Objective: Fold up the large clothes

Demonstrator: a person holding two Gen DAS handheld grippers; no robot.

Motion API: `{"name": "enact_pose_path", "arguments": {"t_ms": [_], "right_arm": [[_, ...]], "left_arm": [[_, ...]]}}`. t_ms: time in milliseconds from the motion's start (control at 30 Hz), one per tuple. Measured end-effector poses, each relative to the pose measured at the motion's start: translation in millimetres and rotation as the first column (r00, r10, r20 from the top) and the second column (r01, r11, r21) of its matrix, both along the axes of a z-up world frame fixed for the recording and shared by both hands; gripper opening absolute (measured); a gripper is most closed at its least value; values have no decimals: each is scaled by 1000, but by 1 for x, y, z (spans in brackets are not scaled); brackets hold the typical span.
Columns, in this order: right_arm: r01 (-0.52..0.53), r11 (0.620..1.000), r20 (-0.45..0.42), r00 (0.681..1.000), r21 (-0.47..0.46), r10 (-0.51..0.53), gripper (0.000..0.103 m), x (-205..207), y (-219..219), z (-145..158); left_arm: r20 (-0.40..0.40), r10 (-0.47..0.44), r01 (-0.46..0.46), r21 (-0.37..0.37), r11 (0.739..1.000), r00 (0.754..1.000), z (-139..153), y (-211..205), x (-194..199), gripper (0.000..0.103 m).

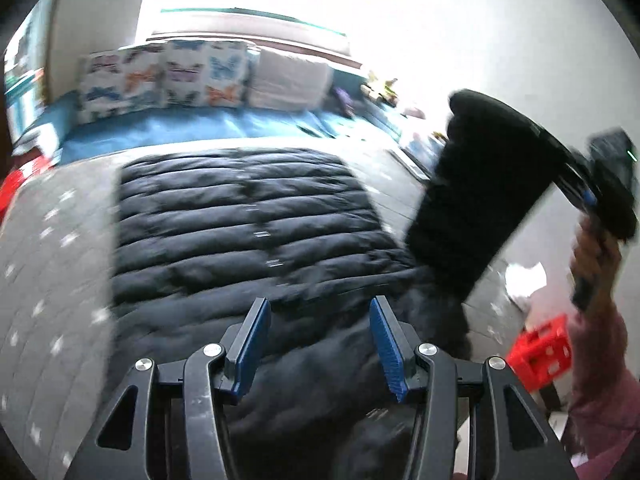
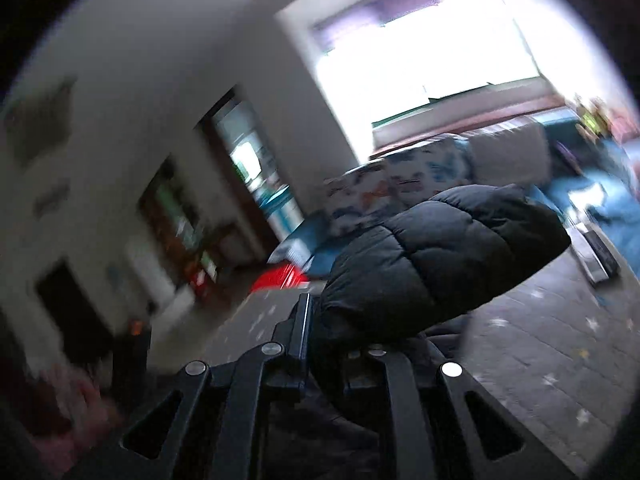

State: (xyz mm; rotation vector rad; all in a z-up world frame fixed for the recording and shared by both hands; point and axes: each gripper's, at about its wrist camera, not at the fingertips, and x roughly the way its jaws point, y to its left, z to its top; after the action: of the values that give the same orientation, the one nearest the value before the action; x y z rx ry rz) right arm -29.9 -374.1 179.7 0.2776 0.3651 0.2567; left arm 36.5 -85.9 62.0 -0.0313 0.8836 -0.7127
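Observation:
A black quilted puffer jacket lies spread on a grey star-patterned mat. My left gripper is open, its blue pads low over the jacket's near part, with nothing between them. My right gripper is shut on the jacket's sleeve and holds it lifted off the mat. In the left wrist view the raised sleeve hangs at the right, under the right gripper's body.
Butterfly-print cushions and a white cushion stand at the back on a blue mat. A red crate sits at the right. Another red object is at the left. A bright window faces me.

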Motion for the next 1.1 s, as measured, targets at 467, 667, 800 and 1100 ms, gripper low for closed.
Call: {"name": "enact_pose_path", "arguments": {"t_ms": [467,667,800,1100], "right_arm": [[-328,871,-468,874,-367,132,18,55,208,-165],[-340,853,-480,869,-395,123,20,52,213,-166],[-343,849,-474,871,-403,127,20,55,226,-166],[-256,899,-341,931,-357,130,17,70,234,-144]], "left_arm": [[-174,153,-178,-133,975,973,-77,151,-54,55],[-221,141,-195,-250,948,965,-82,157,-70,55],[-191,145,-199,-299,934,971,-69,159,-82,56],[-96,211,-228,-224,947,973,-38,167,-101,56]]}}
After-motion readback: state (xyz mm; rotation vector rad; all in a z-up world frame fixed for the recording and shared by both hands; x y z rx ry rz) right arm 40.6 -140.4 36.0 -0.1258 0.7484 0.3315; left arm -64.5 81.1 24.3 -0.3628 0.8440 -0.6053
